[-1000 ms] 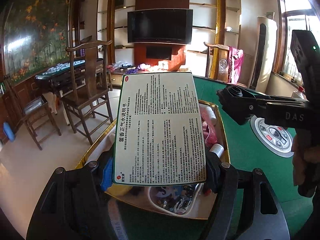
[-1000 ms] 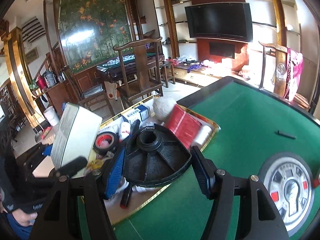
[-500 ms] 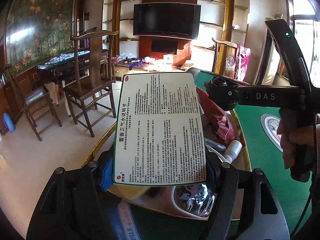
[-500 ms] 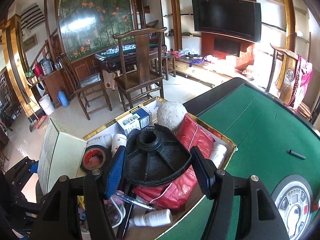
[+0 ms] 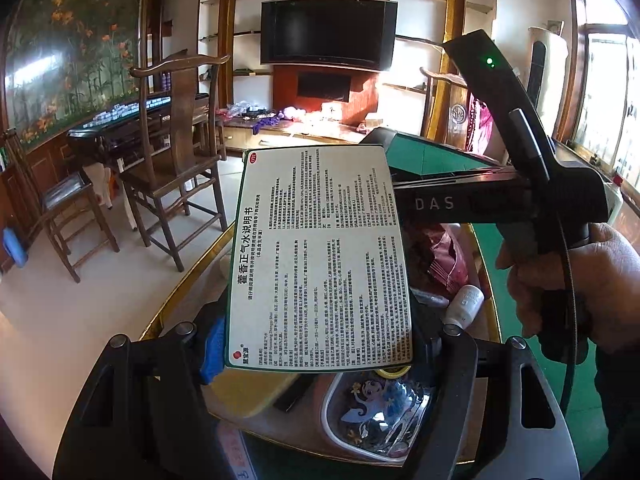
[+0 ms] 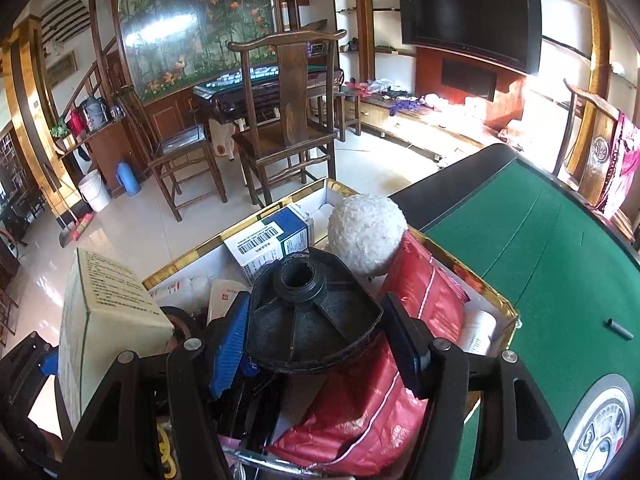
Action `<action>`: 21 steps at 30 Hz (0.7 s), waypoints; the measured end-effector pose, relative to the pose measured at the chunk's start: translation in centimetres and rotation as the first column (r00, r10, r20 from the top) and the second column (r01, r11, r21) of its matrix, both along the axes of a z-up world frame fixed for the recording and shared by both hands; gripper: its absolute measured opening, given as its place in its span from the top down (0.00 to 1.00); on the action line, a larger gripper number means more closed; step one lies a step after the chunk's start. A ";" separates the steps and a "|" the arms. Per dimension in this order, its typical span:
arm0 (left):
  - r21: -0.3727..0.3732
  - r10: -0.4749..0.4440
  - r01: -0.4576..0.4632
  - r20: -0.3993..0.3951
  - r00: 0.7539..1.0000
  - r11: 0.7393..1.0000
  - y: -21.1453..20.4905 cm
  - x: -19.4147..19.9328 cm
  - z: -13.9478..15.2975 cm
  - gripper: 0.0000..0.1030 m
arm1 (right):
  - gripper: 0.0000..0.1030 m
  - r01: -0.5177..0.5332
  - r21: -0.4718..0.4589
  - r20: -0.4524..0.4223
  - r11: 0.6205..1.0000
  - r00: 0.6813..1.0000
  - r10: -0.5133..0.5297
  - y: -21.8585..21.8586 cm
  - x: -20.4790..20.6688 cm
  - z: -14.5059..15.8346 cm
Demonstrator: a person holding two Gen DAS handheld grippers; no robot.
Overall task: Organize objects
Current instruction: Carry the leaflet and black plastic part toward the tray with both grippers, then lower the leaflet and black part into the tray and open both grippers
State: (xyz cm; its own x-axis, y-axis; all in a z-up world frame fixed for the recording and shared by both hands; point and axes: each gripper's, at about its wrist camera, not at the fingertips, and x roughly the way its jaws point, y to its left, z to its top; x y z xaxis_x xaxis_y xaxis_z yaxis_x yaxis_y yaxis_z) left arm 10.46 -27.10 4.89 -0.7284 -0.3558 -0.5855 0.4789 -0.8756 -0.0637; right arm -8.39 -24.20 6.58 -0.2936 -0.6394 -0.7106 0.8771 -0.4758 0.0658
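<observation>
My left gripper [image 5: 320, 344] is shut on a white medicine box [image 5: 320, 256] with green edging and Chinese print, held above the near end of a gold-rimmed storage box [image 5: 180, 280]. The same medicine box [image 6: 108, 320] shows at the left of the right wrist view. My right gripper [image 6: 316, 340] is shut on a black plastic fan-shaped part [image 6: 312, 316], held over the gold-rimmed box [image 6: 500, 308]. In that box lie a red foil bag [image 6: 400, 380], a white fluffy ball [image 6: 366, 236], a blue-and-white carton [image 6: 272, 240] and a white bottle [image 6: 478, 332].
The box sits at the edge of a green felt mahjong table [image 6: 540, 260] with a round control panel [image 6: 600, 428]. A small black cylinder [image 6: 620, 329] lies on the felt. A clear pouch with a cartoon print [image 5: 380, 416] is in the box. Wooden chairs [image 6: 288, 120] stand beyond.
My right gripper has moved left from over the felt to above the box, carrying the black part. My left gripper holds the medicine box as before and has shifted slightly over the box.
</observation>
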 end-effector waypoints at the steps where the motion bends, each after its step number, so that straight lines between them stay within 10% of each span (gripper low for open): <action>1: 0.001 0.001 -0.001 0.000 1.000 1.000 0.0 -0.1 0.0 0.30 | 0.37 -0.004 0.009 0.001 1.000 1.000 0.004 -0.1 -0.1 -0.3; 21: 0.021 0.004 -0.004 -0.012 1.000 1.000 -0.1 -0.4 0.1 0.30 | 0.36 -0.047 -0.012 -0.022 0.999 0.999 0.047 0.1 -0.6 -0.5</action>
State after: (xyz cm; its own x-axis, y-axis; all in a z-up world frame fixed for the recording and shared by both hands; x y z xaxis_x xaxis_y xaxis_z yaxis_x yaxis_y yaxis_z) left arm 10.08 -27.20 4.98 -0.7337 -0.3464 -0.5845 0.4818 -0.8719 -0.0880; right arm -9.01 -24.13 6.08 -0.2782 -0.6614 -0.6966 0.8997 -0.4334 0.0521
